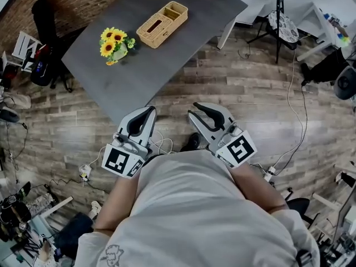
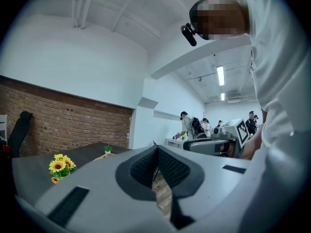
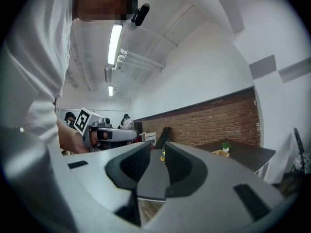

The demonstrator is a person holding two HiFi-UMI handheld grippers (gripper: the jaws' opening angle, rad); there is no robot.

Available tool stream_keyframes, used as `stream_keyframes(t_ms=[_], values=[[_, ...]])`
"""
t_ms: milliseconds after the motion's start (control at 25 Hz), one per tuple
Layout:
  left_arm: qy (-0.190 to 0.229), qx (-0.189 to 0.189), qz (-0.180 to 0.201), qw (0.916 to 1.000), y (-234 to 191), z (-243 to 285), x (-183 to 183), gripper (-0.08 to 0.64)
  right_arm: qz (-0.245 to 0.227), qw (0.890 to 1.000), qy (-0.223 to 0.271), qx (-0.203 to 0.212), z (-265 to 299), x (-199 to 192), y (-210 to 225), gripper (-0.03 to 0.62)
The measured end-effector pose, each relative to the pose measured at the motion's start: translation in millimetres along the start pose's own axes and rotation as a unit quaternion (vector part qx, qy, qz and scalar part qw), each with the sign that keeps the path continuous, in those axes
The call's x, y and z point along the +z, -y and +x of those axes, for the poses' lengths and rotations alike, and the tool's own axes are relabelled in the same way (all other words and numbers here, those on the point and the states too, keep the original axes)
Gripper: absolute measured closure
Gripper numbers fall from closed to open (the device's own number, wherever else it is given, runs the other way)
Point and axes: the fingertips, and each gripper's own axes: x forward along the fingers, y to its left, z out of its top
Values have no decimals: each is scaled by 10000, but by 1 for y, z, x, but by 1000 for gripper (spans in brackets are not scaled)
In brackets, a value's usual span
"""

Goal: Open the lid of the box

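Tan woven rectangular box (image 1: 162, 24), lid seemingly down, at far end of dark grey table (image 1: 139, 82) beside yellow sunflower bunch (image 1: 115, 42). Well short of it, held level near the body: left gripper (image 1: 150, 111) pinched together, right gripper (image 1: 193, 109) parted, empty, probably readied for the lid.

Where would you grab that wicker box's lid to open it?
Probably the lid of the tan woven wicker box at its near short edge, from above. It lies flat, that end faces bare grey table, and the far end abuts open compartments. Where it hinges isn't visible.
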Motion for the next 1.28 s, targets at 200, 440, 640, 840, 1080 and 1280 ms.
stream_keyframes(t_ms=[200, 440, 640, 840, 1080, 1280], values=[[28, 0, 30, 10000, 3, 27, 4, 549, 2, 10000, -22, 14, -7, 4, 26, 460], [93, -103, 48, 9999, 0, 52, 10, 549, -17, 10000, -20, -69, -6, 8, 46, 440], [157, -162, -27, 9997, -13, 70, 9, 549, -50, 9998, -117, -125, 1, 4, 62, 428], [144, -327, -97, 9993, -29, 95, 9, 549, -125, 9995, -281, -124, 20, 4, 82, 416], [124, -319, -246, 9991, -71, 122, 6, 549, -121, 9990, -415, -60, 62, 3, 109, 414], [94, -234, -240, 9994, -122, 134, 9, 549, -125, 9990, -429, 41, 113, 3, 131, 413]])
